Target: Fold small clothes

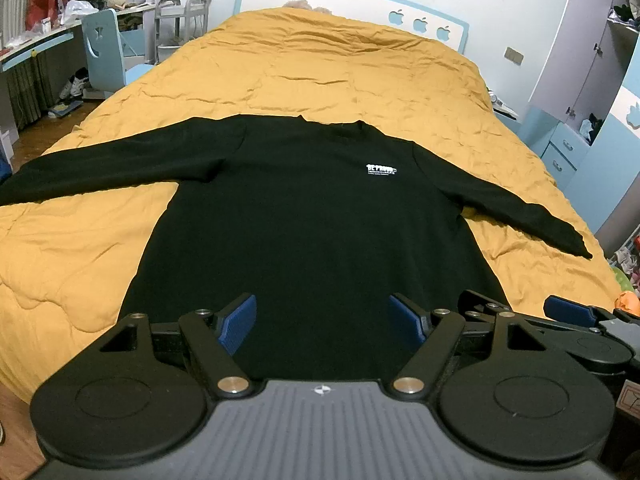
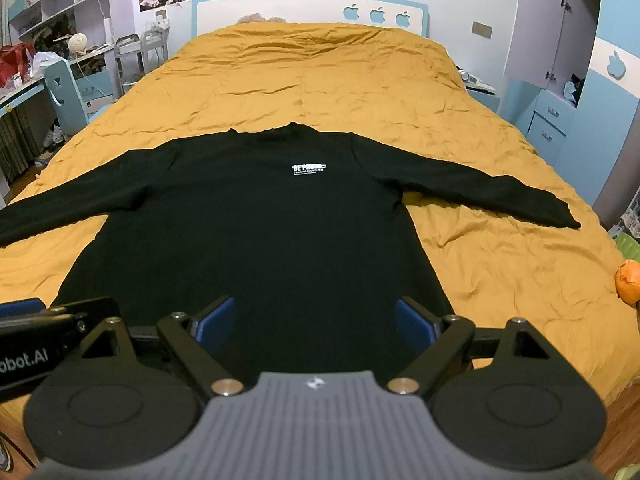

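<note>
I am looking at the black shirt (image 1: 304,216) lying flat and face up on the bed (image 1: 320,64), hem at the near edge, both sleeves spread toward the side edges, likely laid out ready for folding. I am holding the left gripper (image 1: 322,322) and right gripper (image 2: 314,320) side by side, level, just above the hem, both with jaws spread wide and gripping nothing.
</note>
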`<action>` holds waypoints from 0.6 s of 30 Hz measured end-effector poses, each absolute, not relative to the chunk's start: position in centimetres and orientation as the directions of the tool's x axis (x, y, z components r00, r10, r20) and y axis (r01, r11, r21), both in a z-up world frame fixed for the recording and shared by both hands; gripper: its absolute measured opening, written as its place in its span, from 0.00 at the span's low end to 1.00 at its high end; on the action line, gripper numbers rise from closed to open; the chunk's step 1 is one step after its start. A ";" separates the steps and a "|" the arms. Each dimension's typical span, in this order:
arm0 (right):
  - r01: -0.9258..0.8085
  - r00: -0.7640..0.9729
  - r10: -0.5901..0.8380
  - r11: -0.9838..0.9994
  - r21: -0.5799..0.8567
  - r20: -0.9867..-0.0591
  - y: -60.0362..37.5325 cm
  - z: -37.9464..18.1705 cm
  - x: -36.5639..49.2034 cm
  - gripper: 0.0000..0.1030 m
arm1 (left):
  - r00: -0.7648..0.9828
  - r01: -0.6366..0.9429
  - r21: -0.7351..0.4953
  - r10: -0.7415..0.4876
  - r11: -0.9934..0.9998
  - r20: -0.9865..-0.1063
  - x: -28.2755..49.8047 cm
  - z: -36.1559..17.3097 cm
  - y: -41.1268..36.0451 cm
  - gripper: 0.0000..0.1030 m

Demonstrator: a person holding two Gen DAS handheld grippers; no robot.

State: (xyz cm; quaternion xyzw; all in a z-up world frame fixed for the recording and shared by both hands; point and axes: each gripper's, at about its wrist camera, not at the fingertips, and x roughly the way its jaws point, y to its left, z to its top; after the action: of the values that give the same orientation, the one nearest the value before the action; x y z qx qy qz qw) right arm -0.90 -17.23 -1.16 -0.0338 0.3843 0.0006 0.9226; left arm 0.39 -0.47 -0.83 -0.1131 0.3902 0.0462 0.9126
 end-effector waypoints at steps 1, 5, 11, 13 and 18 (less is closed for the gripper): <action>-0.027 0.705 -0.025 0.998 -0.062 -0.709 -17.2 -1.2 -0.9 0.80 | 0.691 -0.172 -0.170 -0.004 0.970 -0.723 0.4 -0.9 -0.5 0.85; -0.025 0.701 -0.027 0.998 -0.062 -0.713 -17.2 -1.4 -0.8 0.80 | 0.690 -0.172 -0.167 -0.003 0.971 -0.724 0.3 -1.0 -0.6 0.85; -0.027 0.694 -0.022 0.998 -0.056 -0.720 -17.3 -1.7 -0.4 0.80 | 0.680 -0.170 -0.172 -0.011 0.970 -0.733 0.7 -1.3 -0.5 0.85; -0.032 0.695 -0.009 0.999 -0.044 -0.719 -17.4 -1.8 -0.3 0.80 | 0.678 -0.167 -0.194 -0.031 0.967 -0.735 0.9 -1.4 -0.1 0.85; -0.070 0.708 0.037 0.997 -0.017 -0.706 -17.4 -2.0 0.5 0.80 | 0.678 -0.123 -0.329 -0.163 0.936 -0.716 1.7 -2.4 1.8 0.85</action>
State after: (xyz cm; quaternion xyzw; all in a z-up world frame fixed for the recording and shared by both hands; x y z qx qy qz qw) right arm 0.52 -17.37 -2.02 -0.0213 0.3812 0.0289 0.9238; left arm 1.73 1.82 -2.45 -0.1782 0.4008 -0.0112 0.8986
